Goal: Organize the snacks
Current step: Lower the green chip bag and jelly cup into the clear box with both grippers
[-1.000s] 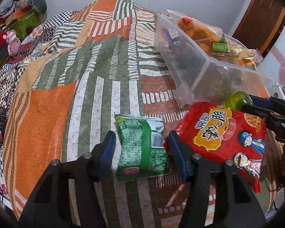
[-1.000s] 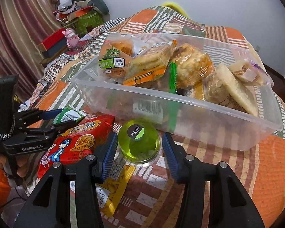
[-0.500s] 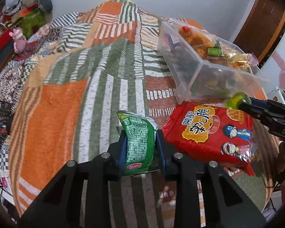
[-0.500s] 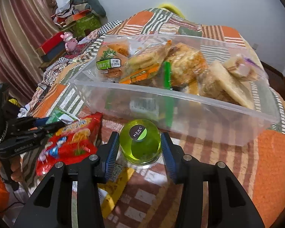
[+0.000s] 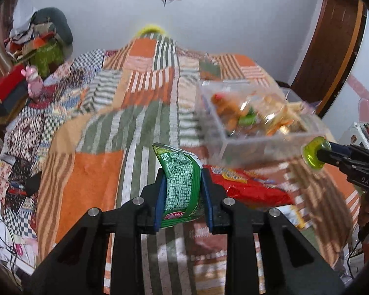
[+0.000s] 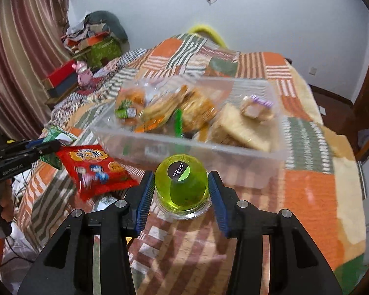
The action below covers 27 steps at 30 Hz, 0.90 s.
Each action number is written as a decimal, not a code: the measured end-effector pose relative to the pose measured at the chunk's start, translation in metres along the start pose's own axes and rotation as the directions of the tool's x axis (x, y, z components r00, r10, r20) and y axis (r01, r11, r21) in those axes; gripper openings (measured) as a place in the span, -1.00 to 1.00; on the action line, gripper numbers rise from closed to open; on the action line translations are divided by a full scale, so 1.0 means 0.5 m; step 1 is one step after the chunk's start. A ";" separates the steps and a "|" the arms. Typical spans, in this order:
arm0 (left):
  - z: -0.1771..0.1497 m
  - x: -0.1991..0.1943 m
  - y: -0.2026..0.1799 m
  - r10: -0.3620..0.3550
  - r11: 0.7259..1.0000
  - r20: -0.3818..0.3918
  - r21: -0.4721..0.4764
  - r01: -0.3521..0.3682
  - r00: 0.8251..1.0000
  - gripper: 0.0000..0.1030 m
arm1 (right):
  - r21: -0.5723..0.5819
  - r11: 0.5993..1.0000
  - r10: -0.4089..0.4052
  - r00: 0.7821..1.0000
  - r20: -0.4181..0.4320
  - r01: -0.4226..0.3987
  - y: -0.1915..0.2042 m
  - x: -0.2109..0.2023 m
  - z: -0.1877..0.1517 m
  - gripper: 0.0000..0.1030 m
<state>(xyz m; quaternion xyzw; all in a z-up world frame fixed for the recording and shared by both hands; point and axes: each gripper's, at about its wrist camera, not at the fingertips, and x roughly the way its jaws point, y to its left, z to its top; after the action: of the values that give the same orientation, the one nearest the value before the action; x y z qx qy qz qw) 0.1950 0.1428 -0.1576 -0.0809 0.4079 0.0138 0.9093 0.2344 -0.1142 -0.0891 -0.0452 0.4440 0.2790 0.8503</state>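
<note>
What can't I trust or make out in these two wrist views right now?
- Clear bin contents: motion-blurred in both views; labels unreadable.
- Green snack bag: lower end hidden behind the left gripper fingers.
- Red snack bag: text smeared; in the left view its near edge sits behind the gripper.
- Jelly cup: the rim contact with the right gripper is unclear.

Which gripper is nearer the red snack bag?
Left. The left gripper, holding the green packet, hangs right beside the red snack bag; the right gripper, holding the jelly cup, is farther off.
</note>
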 end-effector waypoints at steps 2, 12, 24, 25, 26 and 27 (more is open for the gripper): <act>0.013 -0.013 -0.011 -0.011 1.000 0.018 0.007 0.011 1.000 -0.49 | 0.007 1.000 -0.009 1.000 0.024 0.009 -0.005 -0.014 0.005 -0.19; 0.079 -0.038 -0.082 -0.098 0.994 0.081 0.055 0.094 0.992 -0.49 | 0.042 0.998 -0.054 0.992 0.114 0.049 -0.042 -0.050 0.045 -0.19; 0.168 0.029 -0.194 -0.164 0.979 0.098 0.140 0.149 0.982 -0.49 | 0.046 0.997 -0.075 0.981 0.181 0.068 -0.062 -0.037 0.122 -0.19; 0.173 0.035 -0.200 -0.167 0.978 0.098 0.140 0.152 0.981 -0.49 | 0.046 0.996 -0.077 0.980 0.184 0.070 -0.065 -0.034 0.126 -0.19; 0.181 0.046 -0.204 -0.169 0.978 0.096 0.138 0.155 0.981 -0.49 | 0.046 0.996 -0.079 0.980 0.185 0.071 -0.066 -0.029 0.132 -0.19; 0.187 0.053 -0.208 -0.171 0.978 0.093 0.136 0.158 0.981 -0.49 | 0.046 0.996 -0.081 0.979 0.186 0.074 -0.068 -0.024 0.137 -0.19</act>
<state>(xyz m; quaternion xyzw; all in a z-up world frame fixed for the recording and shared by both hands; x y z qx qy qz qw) 0.2914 0.0540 -0.1020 -0.0550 0.3517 -0.0837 0.9307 0.2966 -0.1260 -0.0442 -0.0196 0.3653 0.2401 0.8992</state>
